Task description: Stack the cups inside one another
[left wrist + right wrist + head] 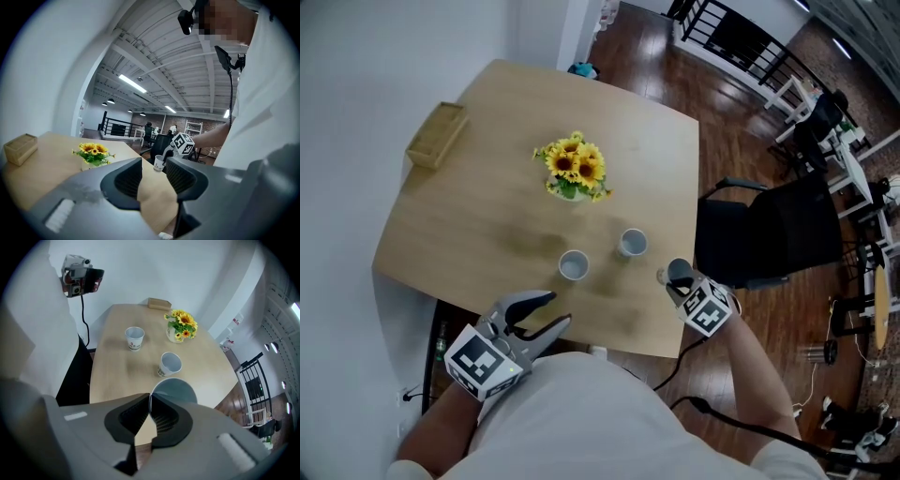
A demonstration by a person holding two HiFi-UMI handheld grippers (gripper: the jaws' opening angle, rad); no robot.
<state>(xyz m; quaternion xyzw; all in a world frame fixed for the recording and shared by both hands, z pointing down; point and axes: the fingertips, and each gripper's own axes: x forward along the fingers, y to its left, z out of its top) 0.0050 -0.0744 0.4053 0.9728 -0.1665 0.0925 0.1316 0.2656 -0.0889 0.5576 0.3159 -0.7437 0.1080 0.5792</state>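
Two white paper cups stand upright on the wooden table (441,234): one cup (573,265) (134,338) nearer the left, the other (632,243) (169,364) to its right. A third cup (679,273) (176,389) hangs just above the table's near right corner, my right gripper (675,283) (149,404) shut on its rim. My left gripper (560,309) (154,180) is open and holds nothing, low over the near edge, short of the left cup. Its view shows the held cup (159,162) far ahead.
A pot of sunflowers (573,170) (180,326) (93,153) stands mid-table behind the cups. A wooden box (437,134) (159,303) (19,148) lies at the far left edge. A black office chair (769,230) stands right of the table.
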